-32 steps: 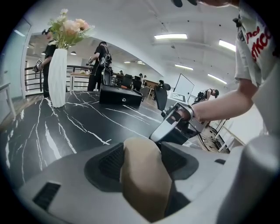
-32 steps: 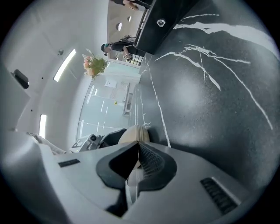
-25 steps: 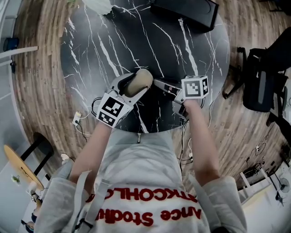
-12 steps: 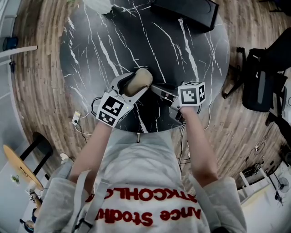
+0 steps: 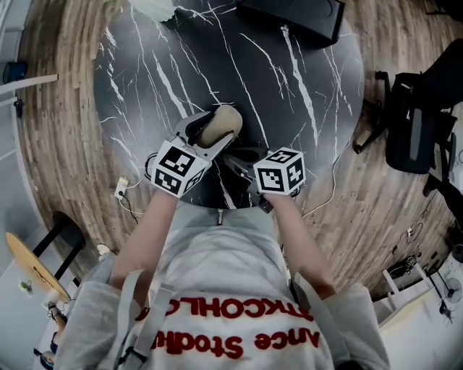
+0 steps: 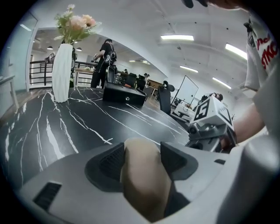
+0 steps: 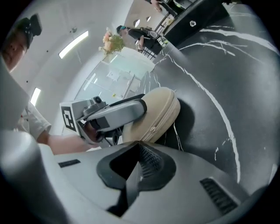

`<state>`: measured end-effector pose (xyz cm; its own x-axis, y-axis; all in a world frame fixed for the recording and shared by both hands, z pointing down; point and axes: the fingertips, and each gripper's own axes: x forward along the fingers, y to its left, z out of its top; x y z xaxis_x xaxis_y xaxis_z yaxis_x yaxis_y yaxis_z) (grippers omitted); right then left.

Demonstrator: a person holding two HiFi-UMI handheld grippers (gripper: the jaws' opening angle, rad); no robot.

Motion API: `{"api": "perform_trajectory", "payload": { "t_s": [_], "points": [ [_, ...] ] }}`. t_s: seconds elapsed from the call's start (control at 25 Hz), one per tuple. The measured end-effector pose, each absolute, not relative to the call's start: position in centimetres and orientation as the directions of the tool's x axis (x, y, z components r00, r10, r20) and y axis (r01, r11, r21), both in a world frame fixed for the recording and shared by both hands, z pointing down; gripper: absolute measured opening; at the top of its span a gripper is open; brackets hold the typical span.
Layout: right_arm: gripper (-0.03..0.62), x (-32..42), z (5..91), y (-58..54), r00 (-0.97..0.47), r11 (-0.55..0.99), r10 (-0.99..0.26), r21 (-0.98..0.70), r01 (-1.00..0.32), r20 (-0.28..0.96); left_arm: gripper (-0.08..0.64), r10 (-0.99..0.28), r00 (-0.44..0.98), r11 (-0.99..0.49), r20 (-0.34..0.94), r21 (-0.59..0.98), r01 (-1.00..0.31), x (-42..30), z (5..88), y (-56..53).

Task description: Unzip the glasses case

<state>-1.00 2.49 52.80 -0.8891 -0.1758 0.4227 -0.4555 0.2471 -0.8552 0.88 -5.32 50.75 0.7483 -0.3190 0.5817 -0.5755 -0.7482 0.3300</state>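
A beige glasses case (image 5: 221,124) sits on the black marble table (image 5: 181,65) near its front edge. My left gripper (image 5: 210,128) has the case (image 6: 144,175) between its pads, which press on both sides while the jaws are closing a little. My right gripper (image 5: 235,155) is just right of the case on its near side. In the right gripper view its jaws (image 7: 139,146) are closed together against the case's zipper seam (image 7: 159,113), beside a small metal slider (image 7: 153,129). The pull itself is hidden between the pads.
A white vase of flowers (image 6: 61,72) and a black box (image 5: 293,18) stand at the table's far side. A dark chair (image 5: 419,123) stands on the wood floor to the right. Cables lie on the floor by the table's front edge.
My right gripper has moved left and toward the person along the case's near side. My left gripper has stayed in place with the case in it.
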Motion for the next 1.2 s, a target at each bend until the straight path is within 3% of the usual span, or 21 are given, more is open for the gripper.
{"api": "perform_trajectory", "payload": {
  "t_s": [0.32,0.52,0.6,0.8,1.2],
  "points": [
    [0.015,2.7,51.9,0.4,-0.826,0.142,-0.396,-0.862,-0.486,0.400,0.249,-0.269,0.731,-0.754,0.627,0.336,-0.565,0.9,50.6,-5.1],
    [0.032,2.3,52.4,0.6,-0.835,0.117,-0.367,-0.870,-0.479,0.410,0.231,-0.244,0.723,-0.751,0.647,0.345,-0.563,0.4,50.2,-4.9],
    [0.069,1.8,52.5,0.9,-0.843,0.105,-0.364,-0.882,-0.460,0.396,0.227,-0.230,0.723,-0.753,0.651,0.352,-0.556,0.1,50.1,-4.7],
    [0.049,2.2,52.7,-0.2,-0.819,0.116,-0.405,-0.866,-0.487,0.406,0.225,-0.209,0.723,-0.743,0.659,0.374,-0.556,-1.0,50.1,-3.8],
    [0.029,0.7,52.2,-3.1,-0.835,0.322,-0.272,-0.772,-0.548,0.479,0.217,-0.246,0.688,-0.642,0.683,0.417,-0.644,-3.9,50.1,-2.1]
  ]
}}
